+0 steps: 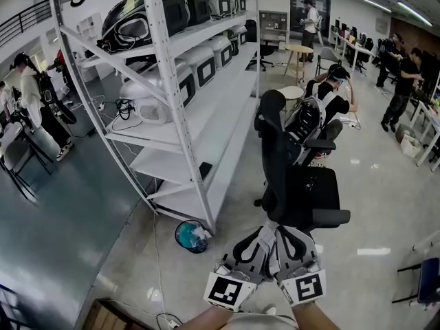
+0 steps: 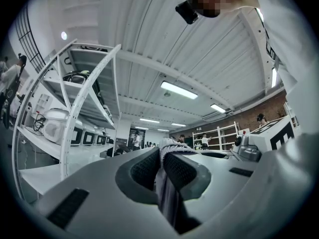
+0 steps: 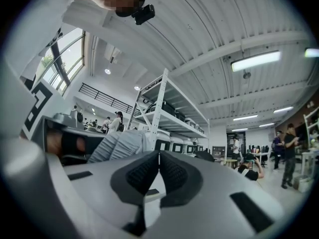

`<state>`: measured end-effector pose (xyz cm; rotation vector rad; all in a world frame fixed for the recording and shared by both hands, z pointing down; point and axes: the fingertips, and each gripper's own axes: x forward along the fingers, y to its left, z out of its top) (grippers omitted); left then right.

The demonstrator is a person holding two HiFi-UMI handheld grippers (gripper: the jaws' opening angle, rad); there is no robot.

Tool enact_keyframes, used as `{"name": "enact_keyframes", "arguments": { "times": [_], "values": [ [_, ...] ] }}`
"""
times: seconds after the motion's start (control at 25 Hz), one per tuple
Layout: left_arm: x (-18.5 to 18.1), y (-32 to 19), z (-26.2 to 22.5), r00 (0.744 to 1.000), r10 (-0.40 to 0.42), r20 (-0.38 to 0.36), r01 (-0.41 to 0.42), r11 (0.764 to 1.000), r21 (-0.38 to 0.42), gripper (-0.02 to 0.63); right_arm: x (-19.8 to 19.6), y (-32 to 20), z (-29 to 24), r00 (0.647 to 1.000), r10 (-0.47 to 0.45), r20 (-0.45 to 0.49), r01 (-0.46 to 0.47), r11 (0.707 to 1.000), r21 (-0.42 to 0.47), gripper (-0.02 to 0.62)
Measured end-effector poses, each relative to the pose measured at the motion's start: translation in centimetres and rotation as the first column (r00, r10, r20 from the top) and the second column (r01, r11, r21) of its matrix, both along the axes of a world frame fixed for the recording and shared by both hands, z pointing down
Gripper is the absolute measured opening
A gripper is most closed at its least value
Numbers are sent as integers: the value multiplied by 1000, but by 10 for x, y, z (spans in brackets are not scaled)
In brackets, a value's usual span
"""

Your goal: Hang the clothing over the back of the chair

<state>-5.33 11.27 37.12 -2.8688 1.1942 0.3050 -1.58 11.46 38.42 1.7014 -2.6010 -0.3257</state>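
The clothing (image 2: 169, 183) is a grey fabric with a ribbed edge, and my left gripper (image 2: 162, 171) is shut on a fold of it. In the right gripper view the ribbed fabric (image 3: 119, 146) bulges up just to the left. My right gripper (image 3: 159, 171) is shut, pads together, with no cloth seen between them. In the head view the left gripper (image 1: 265, 234) and right gripper (image 1: 283, 234) are held side by side, touching, low in the middle. The black office chair (image 1: 292, 177) stands just beyond them, its tall back (image 1: 271, 139) to the left of its seat.
A tall white shelving rack (image 1: 185, 81) with helmets and boxes runs along the left. A teal bin (image 1: 191, 236) sits at its foot, with a cable on the floor beside it. A seated person (image 1: 330, 98) is behind the chair. Other people stand far off.
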Motion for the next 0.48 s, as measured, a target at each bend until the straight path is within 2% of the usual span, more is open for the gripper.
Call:
{"name": "enact_keyframes", "arguments": {
  "times": [0.24,0.48],
  "values": [
    [7,-2,0,1000,22,-15,-22,1000,-4,32,5,4,2,1000,8,3,-8,1000,-9,17],
    [38,4,2,1000,3,-27,-4,1000,-20,32,38,13,4,1000,-4,-1,4,1000,-14,17]
  ]
}}
